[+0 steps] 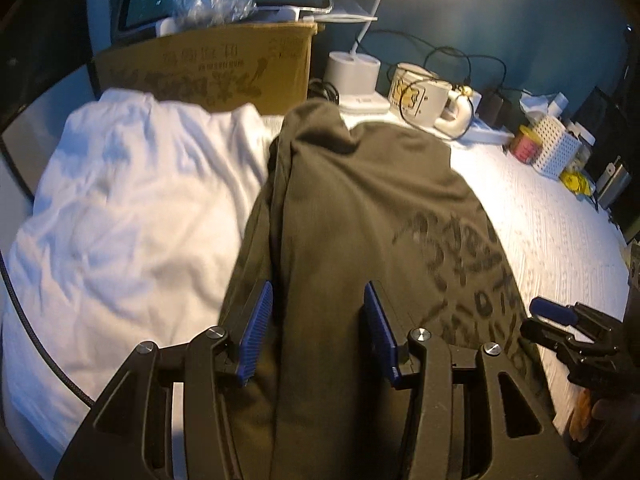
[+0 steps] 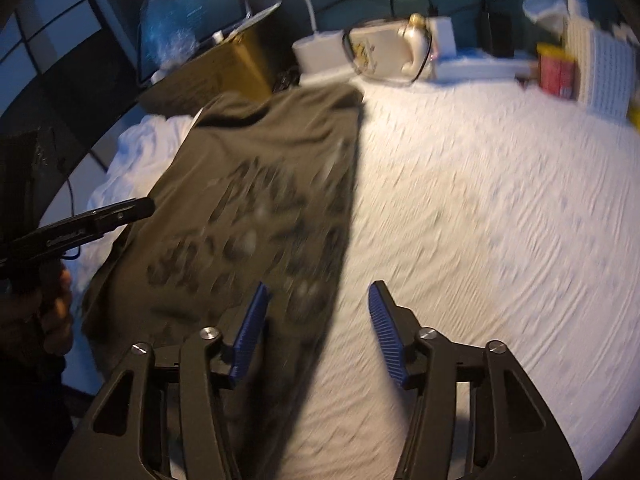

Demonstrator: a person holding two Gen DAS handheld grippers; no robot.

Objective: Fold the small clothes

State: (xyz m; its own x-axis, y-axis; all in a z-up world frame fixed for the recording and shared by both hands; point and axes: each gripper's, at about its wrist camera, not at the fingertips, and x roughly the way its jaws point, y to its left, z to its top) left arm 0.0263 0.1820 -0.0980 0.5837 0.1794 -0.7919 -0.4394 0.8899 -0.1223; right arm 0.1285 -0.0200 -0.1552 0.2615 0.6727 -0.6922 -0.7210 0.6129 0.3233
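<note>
Here, a dark olive-green cotton T-shirt with a black printed graphic (image 1: 360,208) lies folded into a long strip on the white textured bed cover (image 1: 552,220), running away from both cameras toward the clutter at the far edge. The left gripper (image 1: 318,332) has its blue ribbed pads spread wide over the near end of the shirt; the cloth runs between and under the pads, but none of it is pinched. The right gripper (image 2: 318,332) is likewise wide open and holds nothing: its left pad sits over the shirt's right-hand long edge, its right pad over bare cover. That edge shows as a straight dark line in the blurred right wrist view.

Left of the shirt, a crumpled white cotton garment (image 1: 132,208) lies touching or just overlapping the shirt's left long edge. To the right, the cover stretches open as far as a white perforated plastic basket (image 1: 554,144). The shirt's far end comes close to a brown cardboard box with printed characters (image 1: 224,68), the round white base of a desk lamp (image 1: 352,72) and a cream ceramic mug with a yellow emblem (image 1: 420,96), with black cables looping behind them.
</note>
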